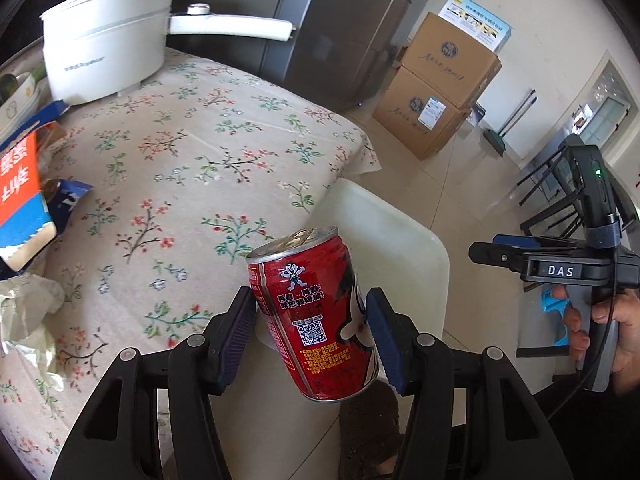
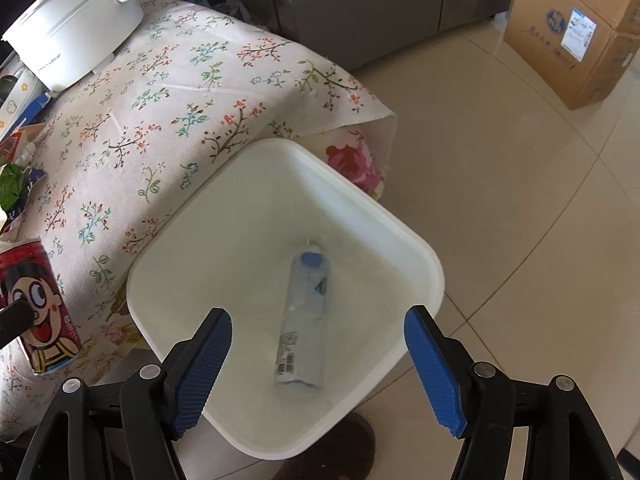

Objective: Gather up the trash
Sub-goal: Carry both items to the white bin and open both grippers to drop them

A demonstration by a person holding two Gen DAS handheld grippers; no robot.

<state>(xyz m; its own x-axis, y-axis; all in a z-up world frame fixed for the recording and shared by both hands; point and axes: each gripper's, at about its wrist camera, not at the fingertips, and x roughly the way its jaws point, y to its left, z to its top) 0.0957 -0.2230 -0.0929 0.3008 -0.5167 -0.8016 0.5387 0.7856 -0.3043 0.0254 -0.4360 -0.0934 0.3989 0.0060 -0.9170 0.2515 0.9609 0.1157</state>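
Note:
My left gripper [image 1: 311, 338] is shut on a red drink can [image 1: 316, 312] and holds it tilted in the air at the table's edge, beside the white trash bin [image 1: 404, 240]. The can also shows at the left of the right wrist view [image 2: 38, 308]. My right gripper [image 2: 318, 364] is open and empty above the bin [image 2: 420, 248]. A crushed plastic bottle [image 2: 304, 316] with a blue cap lies in the bin's bottom. The right gripper's body shows in the left wrist view [image 1: 568, 268], held by a hand.
The table has a floral cloth [image 1: 192, 168]. A white pot [image 1: 108, 44] stands at its far end. Snack wrappers and cartons [image 1: 24, 208] lie at the left edge. Cardboard boxes [image 1: 440, 88] and a steel fridge [image 1: 340, 20] stand beyond on the tiled floor.

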